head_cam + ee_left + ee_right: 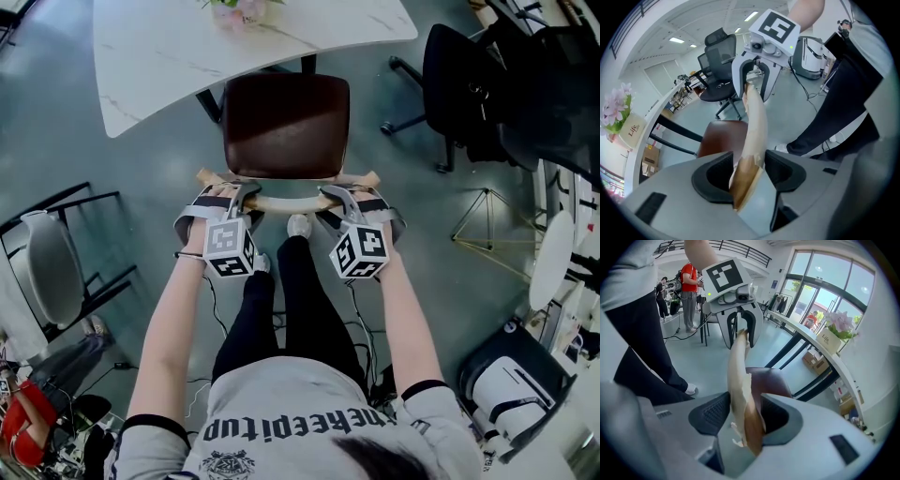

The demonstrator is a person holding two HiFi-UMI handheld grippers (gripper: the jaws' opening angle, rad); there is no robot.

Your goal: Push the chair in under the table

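Chair (286, 127) with a brown seat stands straight ahead of me. Its far edge meets the rim of the white marbled table (159, 56), and most of the seat is out in the open. Its pale wooden back rail (289, 201) curves across the side nearest me. My left gripper (234, 199) is clamped on the rail near its left end, and my right gripper (339, 199) is clamped near its right end. In each gripper view the wood sits squeezed between the jaws, with the other gripper holding on farther along. The person's legs (291, 300) stand just behind the rail. Pink flowers (236, 9) sit on the table beyond the chair. A black office chair (459, 80) stands off to the right.
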